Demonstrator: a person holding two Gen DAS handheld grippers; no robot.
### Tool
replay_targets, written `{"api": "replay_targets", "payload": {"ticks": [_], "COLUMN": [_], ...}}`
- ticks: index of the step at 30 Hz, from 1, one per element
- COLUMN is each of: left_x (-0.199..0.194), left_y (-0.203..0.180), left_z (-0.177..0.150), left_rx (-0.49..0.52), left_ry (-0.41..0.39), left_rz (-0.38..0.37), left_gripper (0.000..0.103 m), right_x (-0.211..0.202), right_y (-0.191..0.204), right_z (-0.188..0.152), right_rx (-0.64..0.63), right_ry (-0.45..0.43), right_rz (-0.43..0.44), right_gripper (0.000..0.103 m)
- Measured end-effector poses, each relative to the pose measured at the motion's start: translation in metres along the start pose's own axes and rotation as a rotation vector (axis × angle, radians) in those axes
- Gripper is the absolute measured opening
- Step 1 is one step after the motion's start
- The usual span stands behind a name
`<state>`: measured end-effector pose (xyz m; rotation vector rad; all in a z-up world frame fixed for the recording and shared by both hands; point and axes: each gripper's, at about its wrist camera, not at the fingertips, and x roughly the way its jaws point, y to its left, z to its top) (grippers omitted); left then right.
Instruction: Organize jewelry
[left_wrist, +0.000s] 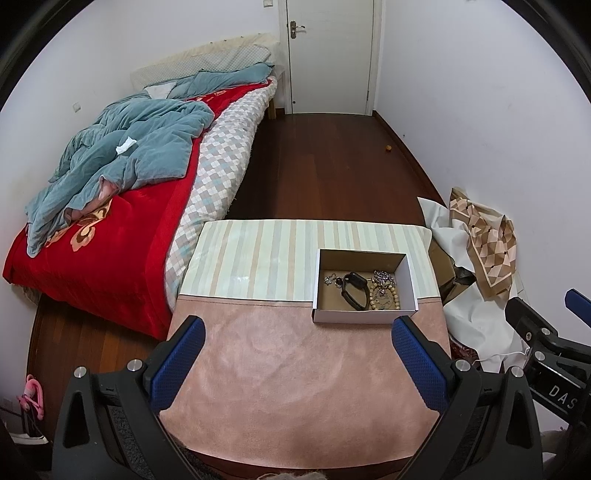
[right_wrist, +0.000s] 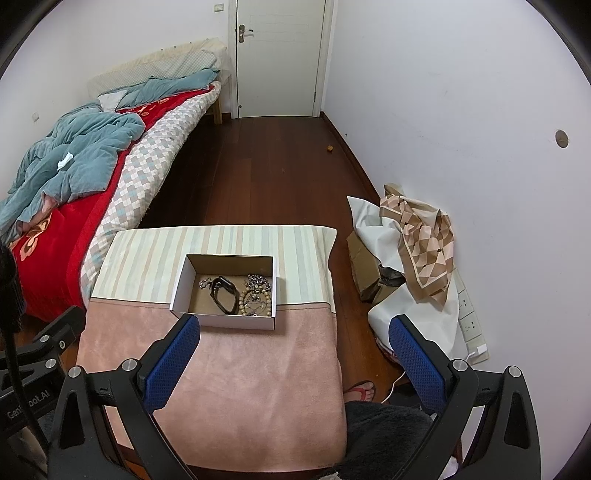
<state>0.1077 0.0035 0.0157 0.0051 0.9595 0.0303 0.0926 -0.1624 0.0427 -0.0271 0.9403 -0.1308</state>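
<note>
A white cardboard box (left_wrist: 364, 316) stands on the cloth-covered table (left_wrist: 288, 369); it also shows in the right wrist view (right_wrist: 236, 320). Inside lie a black watch band (left_wrist: 354, 290) (right_wrist: 224, 294), a wooden bead bracelet (left_wrist: 384, 295) (right_wrist: 255, 301), a silver chain (left_wrist: 383, 276) (right_wrist: 258, 279) and a small necklace (left_wrist: 330, 280) (right_wrist: 204, 283). My left gripper (left_wrist: 299, 325) is open and empty above the pink cloth, short of the box. My right gripper (right_wrist: 295, 325) is open and empty, its left finger near the box's front wall.
A bed (left_wrist: 110, 206) with red blanket and blue quilt stands left of the table. Crumpled cloths and a cardboard box (right_wrist: 406, 251) lie on the floor at the right wall, with a power strip (right_wrist: 469, 317). A foot in a red sandal (right_wrist: 360, 391) is beside the table.
</note>
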Motion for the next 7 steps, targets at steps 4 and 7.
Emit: {"api": "replay_targets", "payload": {"ticks": [4,7], "left_x": [0.0004,0.0012], "left_y": [0.0007,0.0016], "left_z": [-0.0015,-0.003], "left_rx": [-0.002,-0.001], "left_ry": [-0.003,-0.005], "left_rz": [-0.012,-0.017], "left_gripper": [0.103,0.103], "right_x": [0.0001,-0.0001], "right_y": [-0.0002,-0.0007], "right_z": [0.0012,0.0016], "right_rx": [-0.001,0.0], "right_ry": [0.001,0.002], "right_rz": [0.001,0.004], "right_gripper": [0.103,0.103]}}
